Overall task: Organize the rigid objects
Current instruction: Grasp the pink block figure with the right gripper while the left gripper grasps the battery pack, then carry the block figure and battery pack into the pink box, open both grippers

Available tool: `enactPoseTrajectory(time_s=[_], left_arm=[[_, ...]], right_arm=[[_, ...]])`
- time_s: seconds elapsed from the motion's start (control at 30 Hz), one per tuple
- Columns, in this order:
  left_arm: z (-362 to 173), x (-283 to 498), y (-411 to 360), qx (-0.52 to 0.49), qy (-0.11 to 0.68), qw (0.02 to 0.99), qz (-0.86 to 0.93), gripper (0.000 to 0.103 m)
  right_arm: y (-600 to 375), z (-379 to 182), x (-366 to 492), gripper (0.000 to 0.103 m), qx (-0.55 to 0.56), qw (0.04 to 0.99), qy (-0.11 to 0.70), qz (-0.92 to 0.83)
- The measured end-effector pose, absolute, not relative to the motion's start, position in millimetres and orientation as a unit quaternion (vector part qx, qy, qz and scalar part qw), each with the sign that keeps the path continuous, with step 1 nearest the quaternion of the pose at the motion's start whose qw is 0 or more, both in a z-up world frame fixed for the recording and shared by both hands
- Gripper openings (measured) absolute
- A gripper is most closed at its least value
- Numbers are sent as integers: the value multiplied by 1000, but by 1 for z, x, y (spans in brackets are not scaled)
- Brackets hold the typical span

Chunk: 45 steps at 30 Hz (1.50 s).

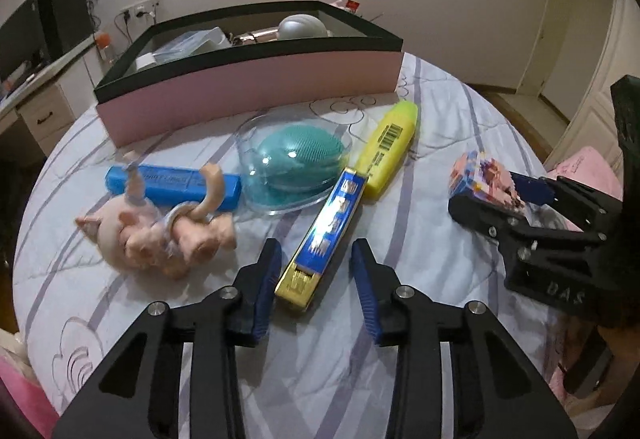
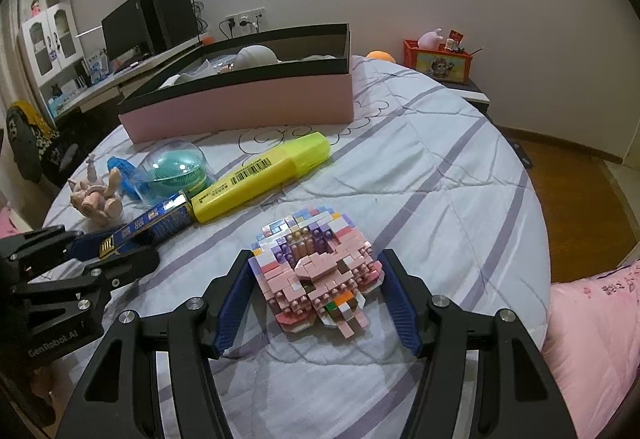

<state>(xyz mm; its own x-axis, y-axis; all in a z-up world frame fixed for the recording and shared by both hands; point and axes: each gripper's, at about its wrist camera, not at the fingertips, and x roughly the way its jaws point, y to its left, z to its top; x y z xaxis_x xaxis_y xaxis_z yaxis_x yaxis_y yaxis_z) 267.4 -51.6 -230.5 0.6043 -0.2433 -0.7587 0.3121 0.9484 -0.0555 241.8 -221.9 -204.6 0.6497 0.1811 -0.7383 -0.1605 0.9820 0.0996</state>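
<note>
My left gripper (image 1: 316,255) is open, its fingers on either side of the near end of a blue and gold box (image 1: 322,233) lying on the bedspread. My right gripper (image 2: 316,279) is open around a pink brick-built figure (image 2: 316,271), with gaps on both sides. The left gripper (image 2: 116,247) and the blue and gold box (image 2: 160,225) also show in the right wrist view. The right gripper (image 1: 484,199) and brick figure (image 1: 482,175) show in the left wrist view. A yellow highlighter (image 1: 390,147), a teal brush in a clear dome (image 1: 294,163), a blue box (image 1: 172,185) and a pink doll figure (image 1: 160,227) lie nearby.
A pink box with a black rim (image 1: 248,91) stands at the far side of the bed and holds several items. A desk with a monitor (image 2: 124,27) is at the left. A red crate (image 2: 438,61) sits on a nightstand. A pink pillow (image 2: 596,327) lies at the right.
</note>
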Motion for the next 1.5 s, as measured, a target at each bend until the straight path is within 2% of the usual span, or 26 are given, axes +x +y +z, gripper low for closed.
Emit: enactPoseTrajectory(time_s=[0.07,0.37,0.87,1.27,1.5], left_arm=[[-230,268,-55,54,412,897,-152,31],[-221,246,-50,36,392,903,-175,15],[-182,209,-22,21,334,928,-163,15],[-112,192,-2,27,199,976,-86,15],[-88,198,-1,45,157,984,-77,15]], right_arm=[[-222,-205,242,63,13,909,407,92],[-217,-199,233,64,29,911,398,107],[-183,-171,211,64,19,917,371,141],[-161,-98,188,64,-5,957,254,138],[-150,-67,194,64,-14,969,204,135]])
